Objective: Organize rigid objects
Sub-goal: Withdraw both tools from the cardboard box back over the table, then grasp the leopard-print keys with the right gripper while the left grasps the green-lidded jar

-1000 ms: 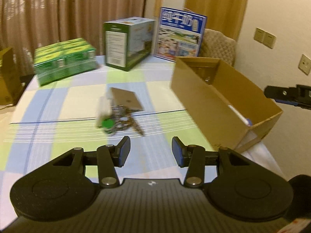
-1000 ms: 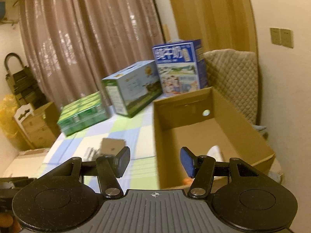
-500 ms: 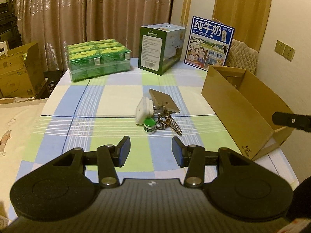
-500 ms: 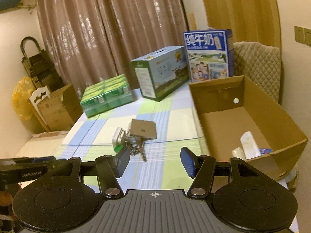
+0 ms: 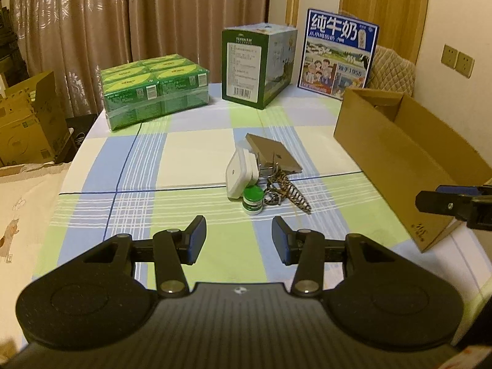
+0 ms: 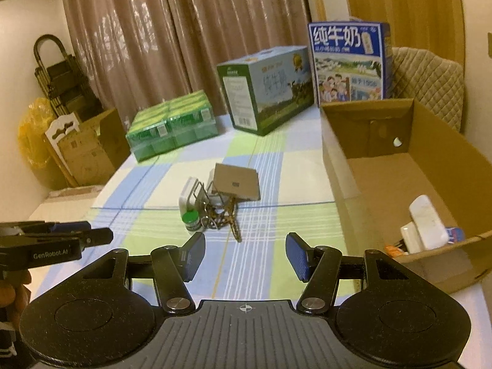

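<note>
Left wrist view, both claws (image 5: 236, 239) (image 6: 244, 255) apart w/ nothing held, key bunch (image 5: 287, 192) long axis toward cam.

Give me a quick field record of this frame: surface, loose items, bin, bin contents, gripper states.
surface: table with checked cloth
loose items: white adapter, green-capped bottle, brown flat card, key bunch, clustered mid-table
bin: open cardboard box, right side of table
bin contents: white devices, other small bits unclear
background: green carton pack, two milk cartons
left gripper: open, fingers empty
right gripper: open, fingers empty
</note>
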{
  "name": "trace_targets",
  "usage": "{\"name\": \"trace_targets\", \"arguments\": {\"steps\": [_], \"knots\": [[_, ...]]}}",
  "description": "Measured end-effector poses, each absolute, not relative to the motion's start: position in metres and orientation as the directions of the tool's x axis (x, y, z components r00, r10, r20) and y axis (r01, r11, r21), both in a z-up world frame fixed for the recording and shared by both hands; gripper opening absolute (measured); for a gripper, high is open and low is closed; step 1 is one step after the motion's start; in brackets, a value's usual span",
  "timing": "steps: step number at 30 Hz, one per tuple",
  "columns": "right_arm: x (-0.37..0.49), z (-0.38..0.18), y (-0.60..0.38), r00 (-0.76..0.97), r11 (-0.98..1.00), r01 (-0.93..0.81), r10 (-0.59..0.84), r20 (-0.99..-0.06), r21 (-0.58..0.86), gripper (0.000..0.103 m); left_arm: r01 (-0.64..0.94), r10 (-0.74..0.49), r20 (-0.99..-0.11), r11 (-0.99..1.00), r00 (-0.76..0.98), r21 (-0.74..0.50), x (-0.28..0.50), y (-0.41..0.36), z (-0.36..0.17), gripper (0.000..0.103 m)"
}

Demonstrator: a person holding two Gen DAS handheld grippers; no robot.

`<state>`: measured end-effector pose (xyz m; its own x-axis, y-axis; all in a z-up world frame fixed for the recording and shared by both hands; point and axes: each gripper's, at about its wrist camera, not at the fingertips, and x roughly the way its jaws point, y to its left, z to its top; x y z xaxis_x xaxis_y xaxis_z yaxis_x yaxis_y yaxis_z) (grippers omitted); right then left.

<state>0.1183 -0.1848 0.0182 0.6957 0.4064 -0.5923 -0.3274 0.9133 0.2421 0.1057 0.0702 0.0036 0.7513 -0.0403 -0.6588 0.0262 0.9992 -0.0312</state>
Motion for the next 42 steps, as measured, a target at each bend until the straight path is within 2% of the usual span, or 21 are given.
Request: {"name": "trace_targets", "arguments": {"steps": [13,20,25,30,32,34,42], "knots": [[0.187,-0.054,-0.147,0.628,0.895,-0.385,0.432,-0.648,0.223,0.053,0.097,-0.072,-0.687,0.995,0.723,-0.002,0.174,0.079,-0.055,0.041],[0.221,-0.088,-0.127,0.607,0.887,-0.42,0.43,-0.668,0.19,0.036,0.145,-0.096,-0.71,0.989,0.697,0.008,0.2,0.072,-0.075,0.041],[0.239,-0.1,-0.116,0.603,0.879,-0.443,0.437,-0.667,0.176,0.03,0.147,-0.105,-0.727,0.989,0.679,-0.005,0.217,0.072,-0.083,0.041],[0.253,-0.107,-0.103,0.596,0.871,-0.465,0.44,-0.671,0.159,0.021,0.129,-0.133,-0.736,0.99,0.663,-0.063,0.225,0.079,-0.088,0.041],[0.256,-0.11,-0.1,0.592,0.867,-0.474,0.441,-0.674,0.151,0.009,0.127,-0.136,-0.737,0.99,0.662,-0.069,0.227,0.08,-0.09,0.041],[0.257,-0.111,-0.099,0.59,0.865,-0.481,0.439,-0.678,0.141,0.004,0.129,-0.141,-0.735,0.989,0.663,-0.073,0.228,0.08,-0.09,0.041],[0.239,-0.101,-0.117,0.62,0.886,-0.455,0.385,-0.683,0.086,0.001,0.163,-0.168,-0.719,0.984,0.675,-0.076,0.228,0.073,-0.09,0.041]]}}
